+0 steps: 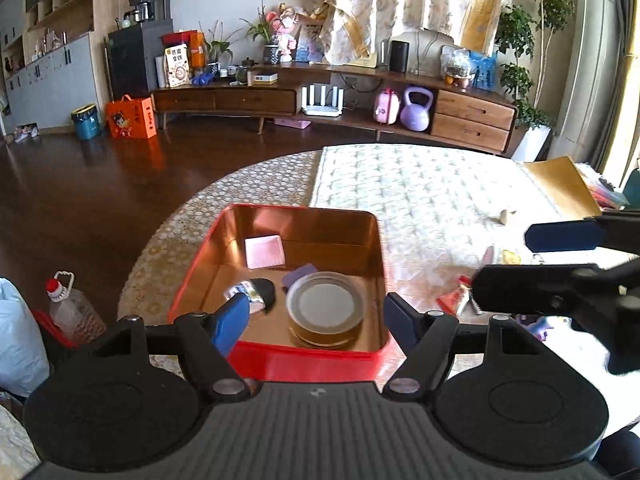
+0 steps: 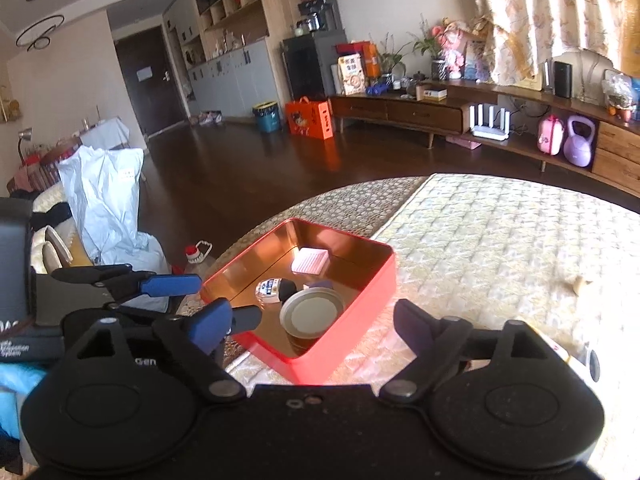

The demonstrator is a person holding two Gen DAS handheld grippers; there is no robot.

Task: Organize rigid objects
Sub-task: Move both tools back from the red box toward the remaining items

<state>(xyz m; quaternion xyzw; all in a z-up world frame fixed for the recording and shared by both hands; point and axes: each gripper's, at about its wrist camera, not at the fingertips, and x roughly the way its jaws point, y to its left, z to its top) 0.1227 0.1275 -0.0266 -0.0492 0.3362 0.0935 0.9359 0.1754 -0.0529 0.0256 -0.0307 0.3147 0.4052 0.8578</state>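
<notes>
In the left wrist view, the left gripper (image 1: 316,320) is spread with nothing between its pads, low centre over the red tin (image 1: 304,360), which holds a round lidded jar (image 1: 326,306). At right, the right gripper (image 1: 532,264) gapes empty.

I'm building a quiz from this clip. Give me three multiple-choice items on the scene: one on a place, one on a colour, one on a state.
1. Where is the round lidded jar?
A in the tin
B on the floor
C on the sideboard
2. What colour is the tin's outside?
A blue
B red
C green
3. How do the right gripper's jaws stand?
A clamped on the jar
B open, holding nothing
C shut on a card

A: it sits on the tin's floor.
B: its walls show red.
B: nothing sits between the spread fingers.
</notes>
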